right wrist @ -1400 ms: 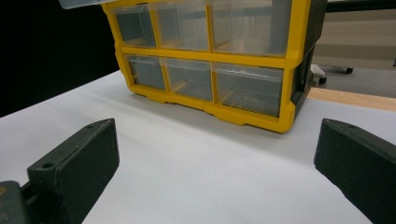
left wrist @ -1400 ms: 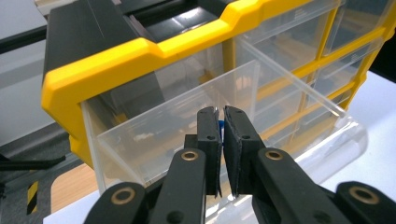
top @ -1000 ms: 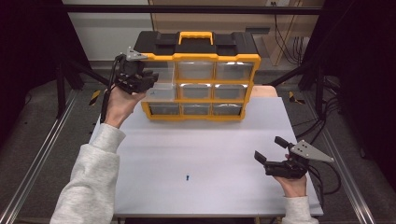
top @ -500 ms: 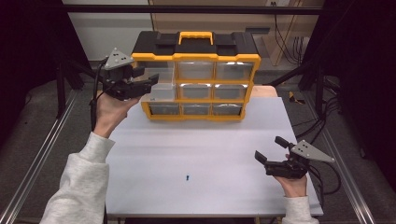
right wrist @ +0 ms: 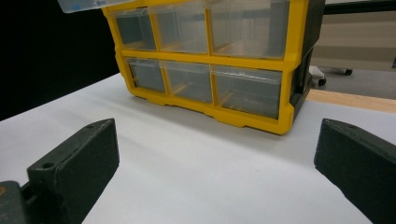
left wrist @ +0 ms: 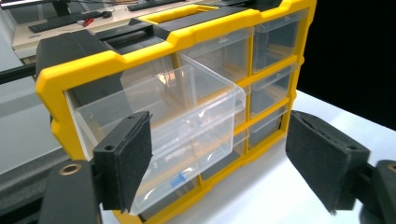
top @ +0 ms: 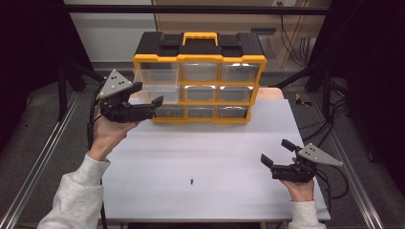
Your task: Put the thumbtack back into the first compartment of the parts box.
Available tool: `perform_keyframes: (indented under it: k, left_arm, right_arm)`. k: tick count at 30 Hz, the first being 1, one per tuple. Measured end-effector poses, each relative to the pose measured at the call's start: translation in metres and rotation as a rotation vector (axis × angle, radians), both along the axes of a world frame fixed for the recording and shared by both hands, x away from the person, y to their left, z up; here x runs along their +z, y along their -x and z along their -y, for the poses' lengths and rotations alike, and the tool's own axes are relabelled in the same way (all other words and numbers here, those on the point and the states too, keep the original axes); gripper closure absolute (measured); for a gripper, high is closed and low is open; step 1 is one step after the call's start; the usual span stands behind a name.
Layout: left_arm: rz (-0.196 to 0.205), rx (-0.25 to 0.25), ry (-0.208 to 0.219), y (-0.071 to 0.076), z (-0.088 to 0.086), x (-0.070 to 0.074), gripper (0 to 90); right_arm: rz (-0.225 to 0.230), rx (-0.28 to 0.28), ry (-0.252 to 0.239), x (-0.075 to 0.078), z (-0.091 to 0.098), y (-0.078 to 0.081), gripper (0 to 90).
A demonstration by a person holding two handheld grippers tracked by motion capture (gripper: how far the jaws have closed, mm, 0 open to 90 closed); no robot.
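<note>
One drawer, the clear top-left drawer (left wrist: 177, 116) of the yellow organizer (top: 200, 59), now sticks out vs. 1 s ago. Left gripper (top: 145, 102) jaws have just been opening: wide, nothing between, so pull looks done. Small blue part (top: 191, 181) lies mid-table; right gripper (top: 277, 153) wide, empty.

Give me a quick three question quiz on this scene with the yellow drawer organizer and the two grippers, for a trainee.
1. True or false: the top left drawer of the yellow organizer is pulled out.
2. The left gripper is: A) shut on the drawer, B) open, nothing held, C) holding the blue piece.
3. What small thing lies on the white table between the hands?

Key
1. True.
2. B; its jaws have just been opening, clear of the drawer.
3. A small blue piece. The right gripper waits open.
</note>
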State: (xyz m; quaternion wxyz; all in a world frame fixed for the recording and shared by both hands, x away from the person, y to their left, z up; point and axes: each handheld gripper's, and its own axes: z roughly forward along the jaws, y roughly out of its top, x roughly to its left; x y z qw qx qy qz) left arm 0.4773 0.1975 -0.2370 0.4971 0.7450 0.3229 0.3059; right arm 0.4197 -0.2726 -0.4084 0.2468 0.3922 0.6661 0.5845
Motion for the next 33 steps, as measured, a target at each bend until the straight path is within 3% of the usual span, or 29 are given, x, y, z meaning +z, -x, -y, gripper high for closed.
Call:
perform_keyframes:
  k: [5,18,33]
  left_arm:
    - [0.010,-0.026,0.006,0.012,0.000,-0.010,17.2]
    - [0.000,-0.037,0.012,0.029,-0.005,-0.040,10.4]
    - [-0.046,-0.037,0.031,0.039,-0.010,-0.083,9.0]
  right_arm:
    - [0.002,-0.001,0.001,0.000,0.000,0.000,0.4]
    - [0.003,-0.002,0.002,0.000,0.000,0.000,0.5]
    - [0.002,0.001,0.001,0.000,0.000,0.000,0.5]
